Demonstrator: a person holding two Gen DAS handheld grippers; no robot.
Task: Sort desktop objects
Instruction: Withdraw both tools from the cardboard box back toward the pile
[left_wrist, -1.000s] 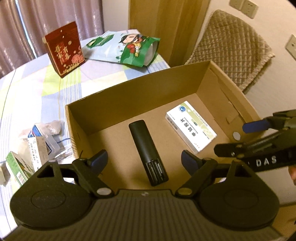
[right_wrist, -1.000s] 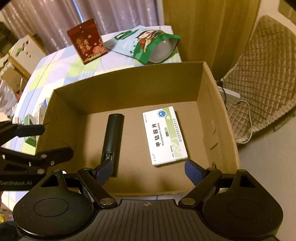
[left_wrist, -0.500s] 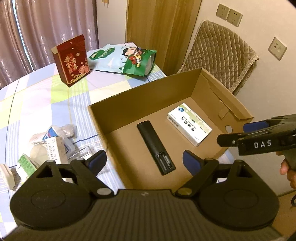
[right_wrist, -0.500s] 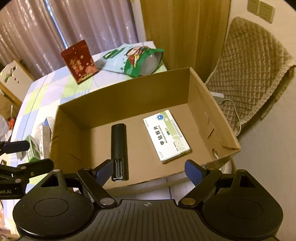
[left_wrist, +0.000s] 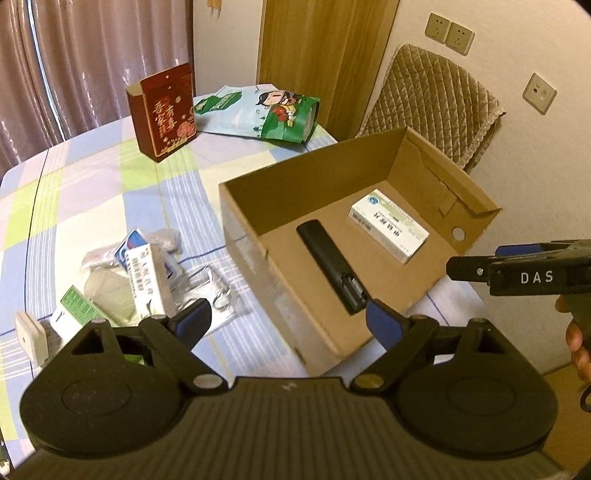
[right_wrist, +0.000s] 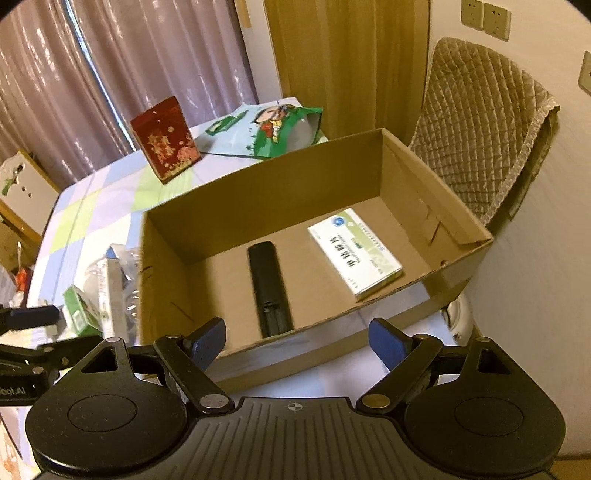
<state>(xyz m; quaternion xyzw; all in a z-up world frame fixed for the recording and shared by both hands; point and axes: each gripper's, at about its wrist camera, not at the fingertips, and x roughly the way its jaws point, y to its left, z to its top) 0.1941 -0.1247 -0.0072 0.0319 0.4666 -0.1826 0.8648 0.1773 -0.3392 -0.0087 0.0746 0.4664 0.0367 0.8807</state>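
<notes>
Two items boxed: remote (left_wrist: 331, 271), medicine box (left_wrist: 388, 225) inside carton (left_wrist: 295, 295). Loose packets (left_wrist: 147, 273) lie left of carton, nearest my left gripper (left_wrist: 288, 319); both grippers open, empty.

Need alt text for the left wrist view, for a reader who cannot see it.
An open cardboard box on a checked tablecloth holds a black remote control and a white medicine box, apart. The open, empty left gripper is in the foreground, with a pile of small packets on the left.
</notes>
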